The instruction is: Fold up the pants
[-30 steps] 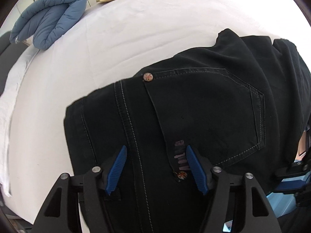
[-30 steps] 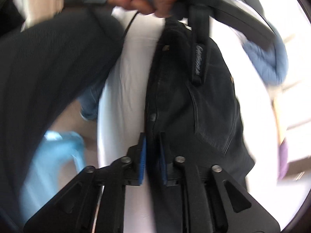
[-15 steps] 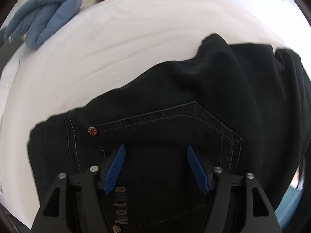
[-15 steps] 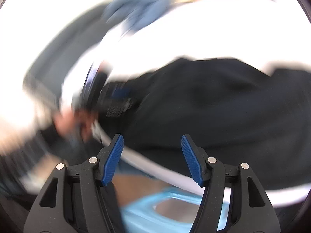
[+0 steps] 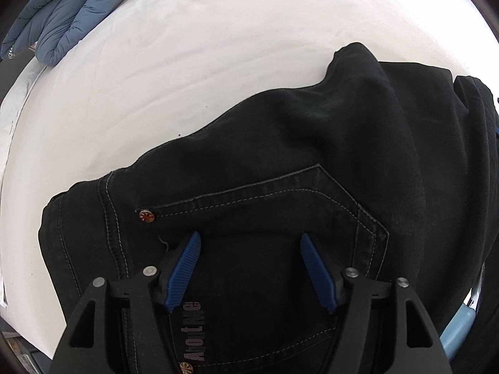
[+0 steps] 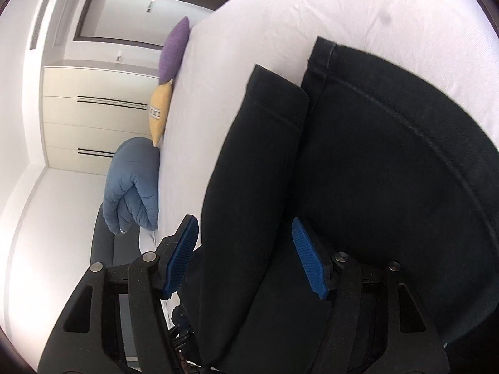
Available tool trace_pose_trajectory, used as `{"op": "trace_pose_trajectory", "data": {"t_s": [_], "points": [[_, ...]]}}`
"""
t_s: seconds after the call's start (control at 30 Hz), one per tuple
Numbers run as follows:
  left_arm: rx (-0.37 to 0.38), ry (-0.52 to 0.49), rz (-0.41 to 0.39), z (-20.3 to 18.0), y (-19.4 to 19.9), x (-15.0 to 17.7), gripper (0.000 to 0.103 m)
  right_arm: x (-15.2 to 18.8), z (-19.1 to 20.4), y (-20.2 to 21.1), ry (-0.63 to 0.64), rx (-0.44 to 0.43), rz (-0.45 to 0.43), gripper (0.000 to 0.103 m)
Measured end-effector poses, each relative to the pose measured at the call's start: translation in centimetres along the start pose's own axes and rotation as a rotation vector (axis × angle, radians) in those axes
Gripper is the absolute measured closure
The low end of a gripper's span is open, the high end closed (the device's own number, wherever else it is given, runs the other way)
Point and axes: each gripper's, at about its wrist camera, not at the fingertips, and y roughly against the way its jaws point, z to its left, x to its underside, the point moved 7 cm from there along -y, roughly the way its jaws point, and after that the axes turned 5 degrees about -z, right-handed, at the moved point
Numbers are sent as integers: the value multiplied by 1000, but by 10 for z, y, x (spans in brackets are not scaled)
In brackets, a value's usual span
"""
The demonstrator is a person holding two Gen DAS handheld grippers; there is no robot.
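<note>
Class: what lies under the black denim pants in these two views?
The black denim pants lie on the white bed sheet, which shows all around them. Whatever is directly beneath the fabric is covered.

- left gripper (image 5: 251, 269): chunky black plastic arms, ribbed blue pads, shiny silver screws
- right gripper (image 6: 246, 257): same deal, black frame, ribbed blue pads, silver screws

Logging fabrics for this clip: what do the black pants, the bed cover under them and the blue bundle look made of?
Black pants: apparently denim, matte; pale contrast stitching, a metal rivet at the patch pocket.
Bed cover: white woven sheet, probably cotton, matte with soft creases.
Blue bundle: padded quilted fabric, likely a synthetic-filled duvet; puffy stitched channels, slight sheen.
</note>
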Motion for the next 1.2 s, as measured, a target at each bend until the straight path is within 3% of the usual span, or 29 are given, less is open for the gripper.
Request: {"op": "trace_pose_trajectory", "data": {"t_s": [0.07, 0.1, 0.17, 0.3, 0.43, 0.53, 0.57, 0.6, 0.63, 0.67, 0.7, 0.8, 0.93, 1.0, 1.2], "points": [[-1, 2, -1, 0, 0, -2, 33, 5, 11, -9, 11, -3, 4, 47], [-3, 2, -2, -7, -1, 3, 33, 0, 16, -11, 17, 1, 13, 62], [-5, 2, -6, -12, -1, 8, 33, 1, 27, -12, 37, 5, 25, 79], [-13, 3, -10, -19, -1, 16, 33, -11, 73, -8, 104, 79, 39, 81], [-15, 3, -15, -19, -2, 19, 32, -30, 135, -11, 129, 79, 89, 79], [-15, 4, -15, -19, -1, 19, 32, -59, 171, 5, 204, 90, -12, 75], [-15, 3, -15, -19, -1, 19, 32, -73, 182, 11, 234, 130, -49, 70], [-15, 2, -16, -18, -3, 21, 32, -85, 186, 17, 243, 158, -93, 51], [-16, 2, -18, -19, -4, 21, 32, -92, 189, 24, 229, 138, -123, 41], [-15, 2, -20, -18, -4, 22, 32, -96, 188, 32, 212, 82, -147, 32], [-15, 2, -21, -18, -4, 22, 32, -100, 190, 36, 206, 52, -149, 32], [-16, 2, -25, -18, -4, 22, 32, -95, 165, 43, 195, 72, -133, 32], [-19, 5, -23, -18, -5, 22, 32, -62, 120, 22, 71, -6, -20, 33], [-21, 5, -23, -18, -5, 22, 32, -46, 99, 9, 46, 1, 7, 34], [-26, 7, -17, -19, -5, 21, 32, -40, 63, -28, -44, 21, 15, 35]]}}
